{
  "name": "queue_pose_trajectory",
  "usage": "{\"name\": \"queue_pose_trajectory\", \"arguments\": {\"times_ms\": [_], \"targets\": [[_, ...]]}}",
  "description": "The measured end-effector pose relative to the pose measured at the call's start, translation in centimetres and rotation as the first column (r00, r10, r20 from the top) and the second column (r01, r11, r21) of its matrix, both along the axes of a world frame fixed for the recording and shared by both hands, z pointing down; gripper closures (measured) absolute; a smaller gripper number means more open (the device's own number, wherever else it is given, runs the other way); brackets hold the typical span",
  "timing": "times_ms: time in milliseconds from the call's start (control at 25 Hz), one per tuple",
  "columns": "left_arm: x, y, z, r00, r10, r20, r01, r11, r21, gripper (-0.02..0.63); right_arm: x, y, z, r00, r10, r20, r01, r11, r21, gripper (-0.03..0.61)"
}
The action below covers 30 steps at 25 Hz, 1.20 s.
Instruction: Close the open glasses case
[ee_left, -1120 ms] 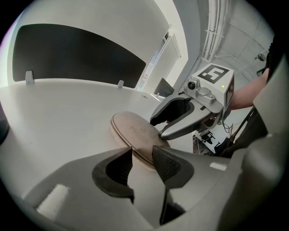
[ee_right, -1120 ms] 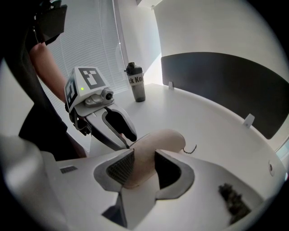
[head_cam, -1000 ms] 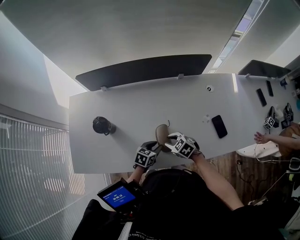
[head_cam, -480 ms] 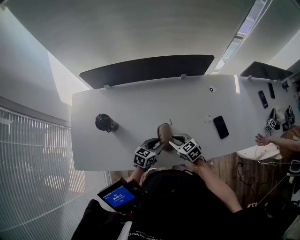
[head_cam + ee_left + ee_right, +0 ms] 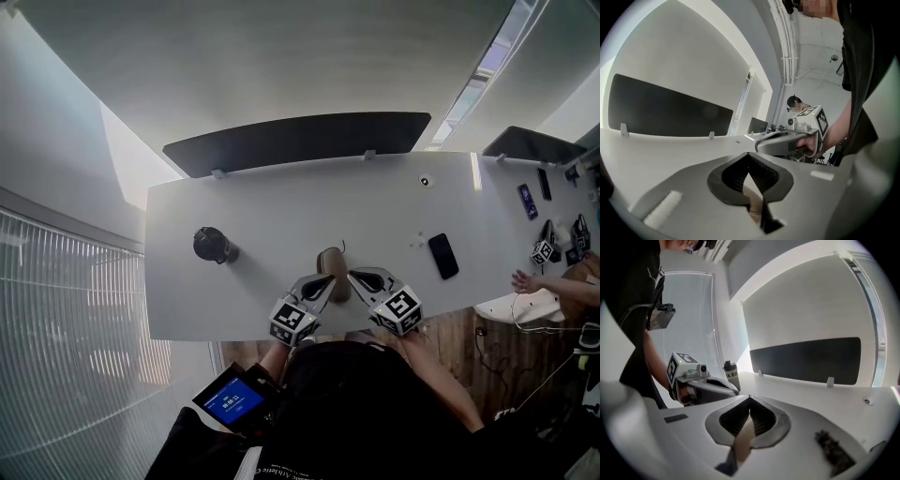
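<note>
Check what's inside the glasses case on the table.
Contents can't be seen: the glasses case looks shut, and its tan lid covers the inside. Only the outer shell shows, lying on the white table.

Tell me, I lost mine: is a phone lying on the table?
Yes, a dark phone lies on the table right of the case.
</note>
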<state>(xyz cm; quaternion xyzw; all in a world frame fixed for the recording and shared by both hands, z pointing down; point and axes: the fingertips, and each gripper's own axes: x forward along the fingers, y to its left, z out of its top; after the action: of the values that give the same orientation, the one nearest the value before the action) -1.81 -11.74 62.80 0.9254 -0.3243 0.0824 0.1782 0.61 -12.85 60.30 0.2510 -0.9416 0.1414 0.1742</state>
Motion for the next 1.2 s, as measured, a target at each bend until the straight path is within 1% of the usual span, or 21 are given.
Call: {"name": "queue_pose_trajectory", "arguments": {"times_ms": [120, 240, 320, 440, 600, 800, 1000, 1200], "targets": [[0.3, -0.3, -2.0, 1.0, 0.009, -0.01, -0.009, 0.998, 0.059, 0.606, -0.7, 0.4, -3.2, 0.997, -0.001, 0.074, 0.0, 1.0, 0.018, 0.569], [0.6, -0.6, -4.3, 1.0, 0.016, -0.023, -0.014, 0.994, 0.111, 0.606, -1.0, 1.0, -5.0, 0.991, -0.015, 0.134, 0.006, 0.998, 0.067, 0.571], [0.7, -0.8, -5.9, 0.999, 0.017, -0.033, -0.012, 0.989, 0.149, 0.606, -1.1, 1.3, -6.2, 0.987, -0.028, 0.159, 0.012, 0.995, 0.103, 0.571], [0.8, -0.7, -8.4, 0.999, 0.017, -0.045, -0.008, 0.979, 0.205, 0.606, -1.4, 2.0, -8.6, 0.978, -0.031, 0.204, 0.011, 0.995, 0.102, 0.571], [0.8, -0.1, -11.1, 0.998, 0.03, -0.05, -0.016, 0.964, 0.265, 0.606, -1.2, 3.0, -10.4, 0.969, -0.035, 0.245, 0.0, 0.99, 0.143, 0.571], [0.2, 1.9, -12.2, 0.997, 0.041, -0.07, -0.019, 0.958, 0.286, 0.606, -1.7, 3.7, -12.0, 0.965, -0.01, 0.263, -0.035, 0.985, 0.166, 0.571], [-1.5, 4.2, -11.9, 0.997, 0.047, -0.058, -0.028, 0.955, 0.296, 0.606, -3.3, 5.5, -13.3, 0.965, -0.006, 0.262, -0.045, 0.981, 0.19, 0.571], [-3.6, 6.3, -11.4, 0.997, 0.045, -0.061, -0.026, 0.958, 0.285, 0.606, -4.9, 7.6, -14.4, 0.965, 0.031, 0.261, -0.08, 0.981, 0.179, 0.571]]}}
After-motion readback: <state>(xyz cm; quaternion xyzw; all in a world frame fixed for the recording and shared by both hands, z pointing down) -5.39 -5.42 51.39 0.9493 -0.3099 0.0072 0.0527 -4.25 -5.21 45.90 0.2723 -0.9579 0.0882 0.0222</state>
